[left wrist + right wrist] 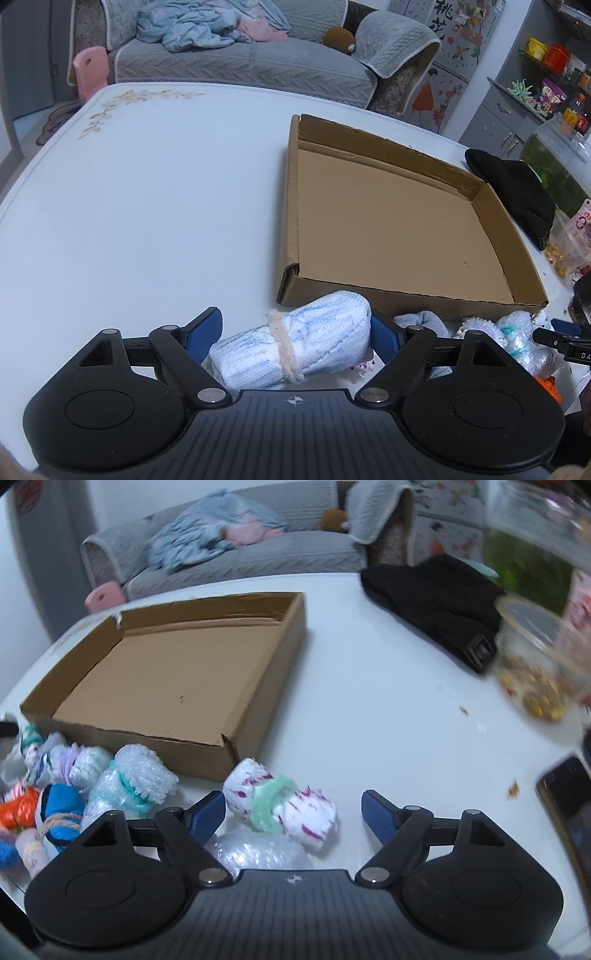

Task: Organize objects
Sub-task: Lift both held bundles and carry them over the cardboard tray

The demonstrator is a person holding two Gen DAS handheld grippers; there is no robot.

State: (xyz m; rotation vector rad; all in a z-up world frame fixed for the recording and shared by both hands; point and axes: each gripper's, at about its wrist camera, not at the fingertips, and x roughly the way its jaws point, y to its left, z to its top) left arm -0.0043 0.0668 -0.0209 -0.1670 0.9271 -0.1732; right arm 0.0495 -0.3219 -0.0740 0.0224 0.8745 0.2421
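Left gripper (297,332): fingers released, straddling a pale-blue cloth roll (295,349) beside the cardboard tray (291,206) near wall. Right gripper (293,812): fingers released around a white-and-magenta roll (280,808) near the tray's corner.

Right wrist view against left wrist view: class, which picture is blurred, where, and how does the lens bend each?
Right wrist view: smeared toward the right edge, the snack jar and black hat soft. Left wrist view: sharp, the cardboard box crisp. Both: fisheye curves the table edge; light flat, shadows faint.
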